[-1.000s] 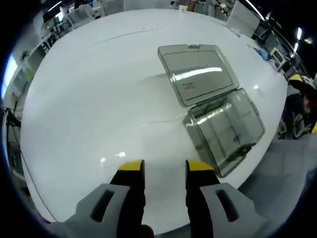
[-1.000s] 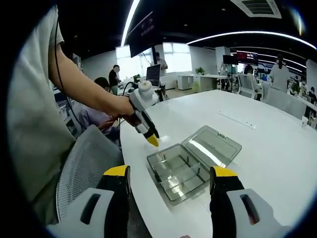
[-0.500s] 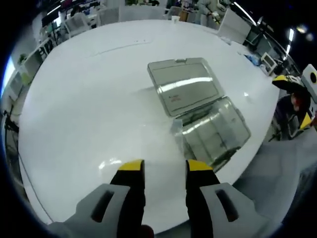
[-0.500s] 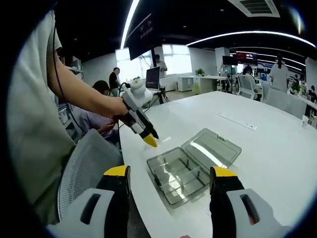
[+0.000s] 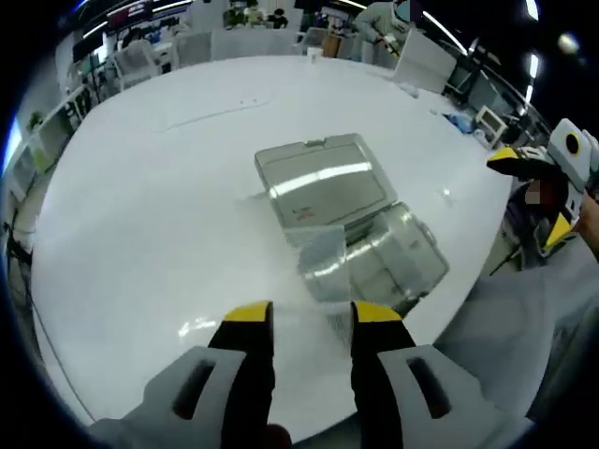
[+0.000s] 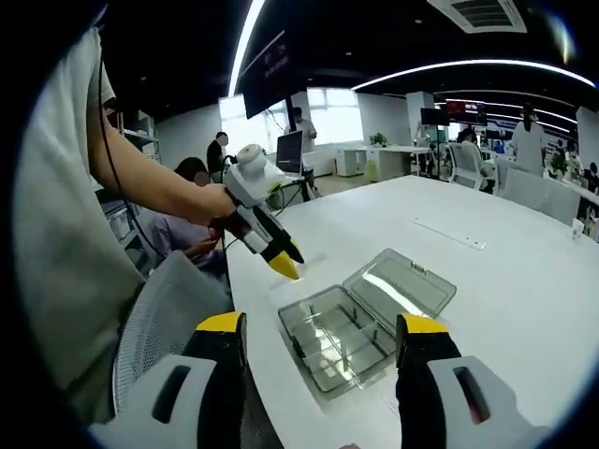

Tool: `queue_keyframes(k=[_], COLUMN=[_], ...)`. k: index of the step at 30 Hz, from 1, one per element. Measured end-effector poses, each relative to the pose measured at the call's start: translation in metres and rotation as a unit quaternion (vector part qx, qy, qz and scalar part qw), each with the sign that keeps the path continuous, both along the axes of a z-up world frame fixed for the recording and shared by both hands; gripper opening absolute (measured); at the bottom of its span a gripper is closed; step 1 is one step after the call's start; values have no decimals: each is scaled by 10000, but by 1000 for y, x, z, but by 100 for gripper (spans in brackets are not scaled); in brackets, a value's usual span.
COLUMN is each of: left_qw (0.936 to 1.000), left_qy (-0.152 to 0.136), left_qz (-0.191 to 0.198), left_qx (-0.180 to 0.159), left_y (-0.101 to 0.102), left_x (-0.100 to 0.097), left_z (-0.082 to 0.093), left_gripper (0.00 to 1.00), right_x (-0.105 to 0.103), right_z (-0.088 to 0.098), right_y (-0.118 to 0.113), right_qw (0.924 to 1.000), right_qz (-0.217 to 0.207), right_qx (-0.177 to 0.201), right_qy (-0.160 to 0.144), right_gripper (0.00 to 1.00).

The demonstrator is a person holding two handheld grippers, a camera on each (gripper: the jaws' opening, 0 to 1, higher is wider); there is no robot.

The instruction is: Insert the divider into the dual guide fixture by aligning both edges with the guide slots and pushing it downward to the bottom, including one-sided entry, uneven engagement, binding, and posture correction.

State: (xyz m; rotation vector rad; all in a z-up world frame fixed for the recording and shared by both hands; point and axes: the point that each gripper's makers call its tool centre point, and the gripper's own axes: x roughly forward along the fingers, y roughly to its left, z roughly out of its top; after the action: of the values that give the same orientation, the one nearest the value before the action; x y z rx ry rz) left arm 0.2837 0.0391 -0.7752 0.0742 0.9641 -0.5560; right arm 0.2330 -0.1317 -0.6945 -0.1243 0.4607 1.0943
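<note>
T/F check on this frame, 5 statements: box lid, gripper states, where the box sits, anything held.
1. The clear plastic box lies open, its lid folded flat on the white table. True.
2. The right gripper is shut on a divider. False: its jaws stand wide apart with nothing between them.
3. The left gripper touches the box. False: it hangs above the table, short of the box, jaws open and empty.
4. The box sits near the table edge closest to the person. True.
5. The lid is closed and latched. False: it is swung fully open beside the base.
</note>
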Motion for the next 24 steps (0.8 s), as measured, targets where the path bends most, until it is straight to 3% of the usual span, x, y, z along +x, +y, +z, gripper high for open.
queue_keyframes(k=[13, 24], left_qw=[9995, 9963], left_qy=[-121, -173], left_qz=[-192, -441], left_qx=[-213, -712], left_y=[-17, -41], left_x=[-2, -6], left_z=[15, 30], left_gripper=[28, 28], right_x=[2, 8], right_z=[2, 8], right_y=[1, -1], right_qw=[10000, 9995], right_qz=[-14, -68], right_qx=[49, 290], right_qy=[-1, 109], right_gripper=[62, 61])
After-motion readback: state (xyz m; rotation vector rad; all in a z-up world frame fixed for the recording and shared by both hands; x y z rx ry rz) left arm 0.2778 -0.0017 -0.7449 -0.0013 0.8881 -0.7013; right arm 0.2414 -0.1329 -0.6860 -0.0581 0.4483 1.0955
